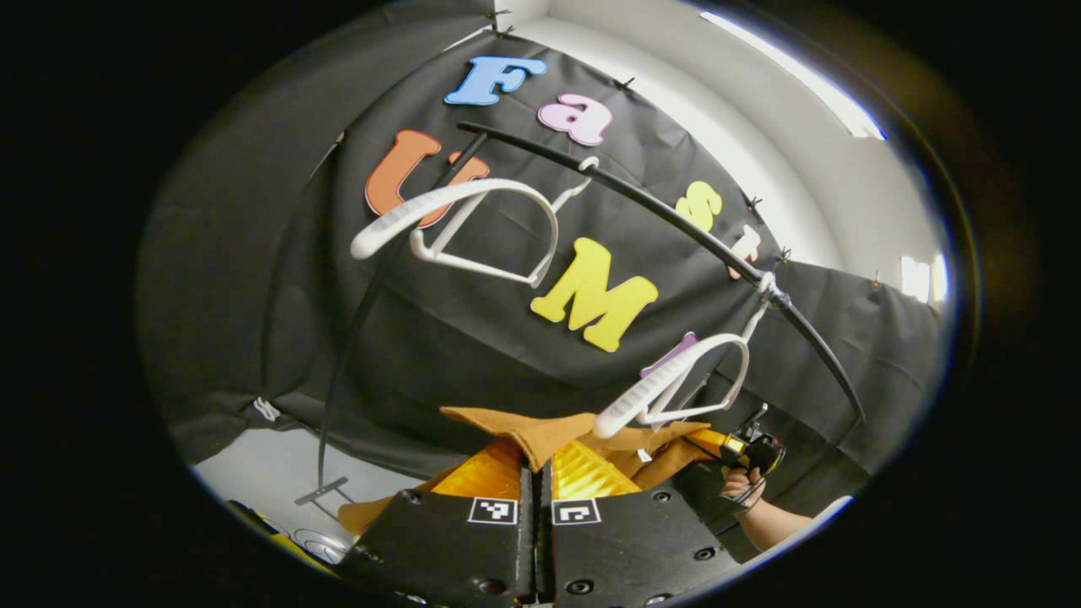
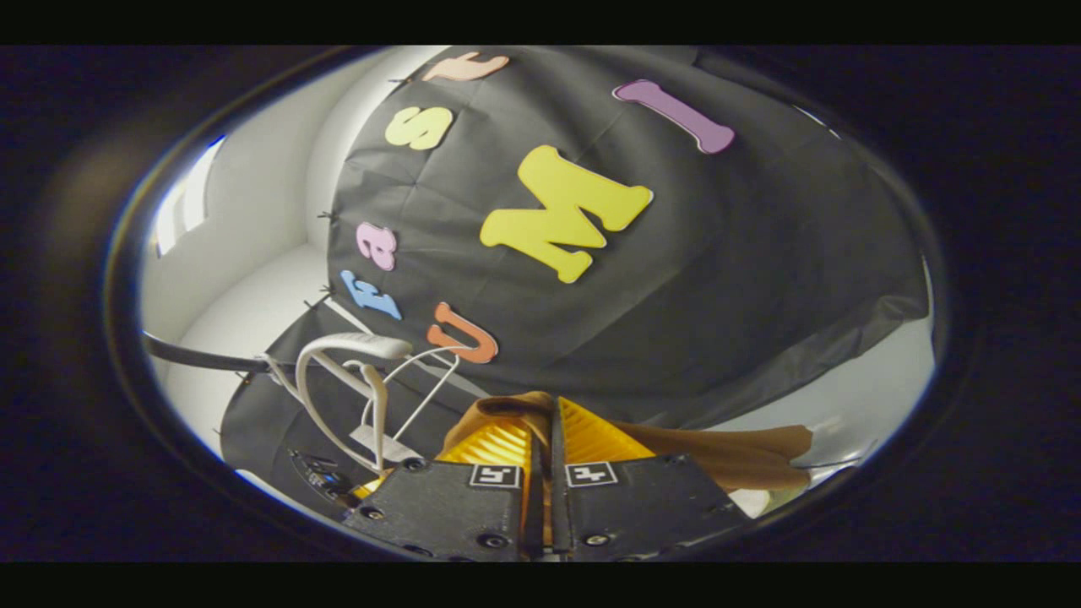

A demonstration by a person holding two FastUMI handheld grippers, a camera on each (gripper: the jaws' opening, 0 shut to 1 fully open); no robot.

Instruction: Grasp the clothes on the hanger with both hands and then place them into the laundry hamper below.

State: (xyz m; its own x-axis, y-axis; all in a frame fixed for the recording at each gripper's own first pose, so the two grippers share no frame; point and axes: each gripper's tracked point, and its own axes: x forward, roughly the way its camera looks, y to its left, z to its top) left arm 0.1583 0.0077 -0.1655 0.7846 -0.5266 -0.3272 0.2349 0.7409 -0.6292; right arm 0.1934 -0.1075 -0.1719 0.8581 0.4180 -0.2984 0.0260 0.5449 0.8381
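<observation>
A tan-brown garment (image 1: 540, 431) stretches between the two grippers, below the rail. My left gripper (image 1: 535, 466) is shut on one end of it, the cloth pinched between its orange fingers. In the left gripper view the other gripper (image 1: 743, 449) and the hand holding it grip the far end at the right. My right gripper (image 2: 547, 422) is shut on the garment (image 2: 726, 456), which trails off to the right. Two bare white hangers (image 1: 473, 228) (image 1: 676, 388) hang on the black curved rail (image 1: 659, 215). One white hanger (image 2: 346, 380) shows left of my right gripper.
The rack's thin black upright (image 1: 338, 363) runs down to a foot on the pale floor (image 1: 262, 481). A round rimmed object (image 1: 317, 545) lies at the lower left edge; what it is cannot be told. A bare forearm (image 1: 773, 523) reaches in at the lower right.
</observation>
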